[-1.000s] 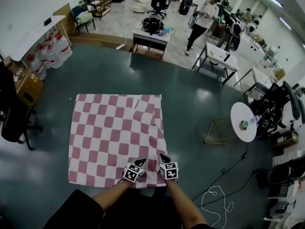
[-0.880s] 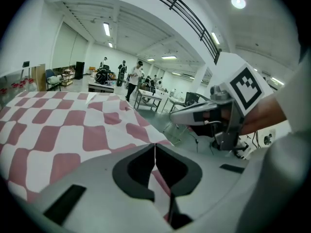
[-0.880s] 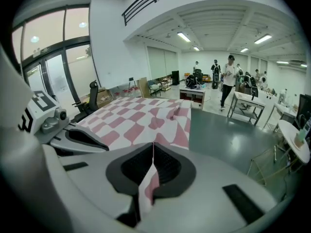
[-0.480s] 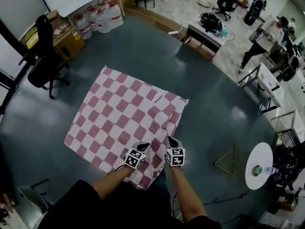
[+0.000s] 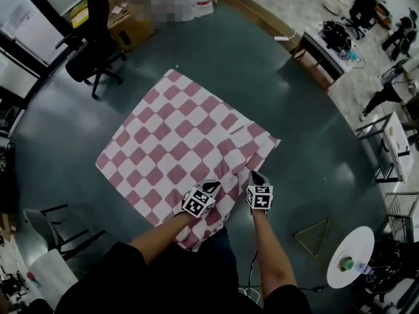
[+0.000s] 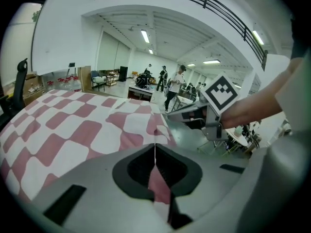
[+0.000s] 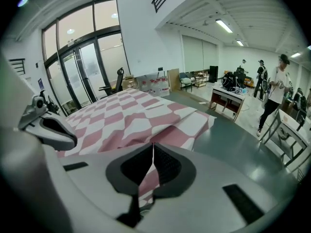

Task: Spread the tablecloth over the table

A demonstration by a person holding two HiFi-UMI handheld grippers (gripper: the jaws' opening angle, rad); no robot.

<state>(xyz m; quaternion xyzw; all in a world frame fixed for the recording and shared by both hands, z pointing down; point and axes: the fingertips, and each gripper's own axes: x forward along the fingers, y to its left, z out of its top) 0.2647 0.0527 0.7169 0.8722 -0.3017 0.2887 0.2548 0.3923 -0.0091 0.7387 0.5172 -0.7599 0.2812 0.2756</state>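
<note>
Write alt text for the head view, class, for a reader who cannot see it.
Seen from above, a pink-and-white checked fabric tablecloth lies spread out, turned at an angle. The left gripper and right gripper are side by side, and both are shut on its rumpled near edge.

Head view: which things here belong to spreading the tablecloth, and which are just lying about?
Part of the job:
- checked tablecloth
- left gripper and right gripper, each shut on the cloth's near edge

Lying about:
- black office chair
- cardboard box
- round white table
- wire frame on the floor
</note>
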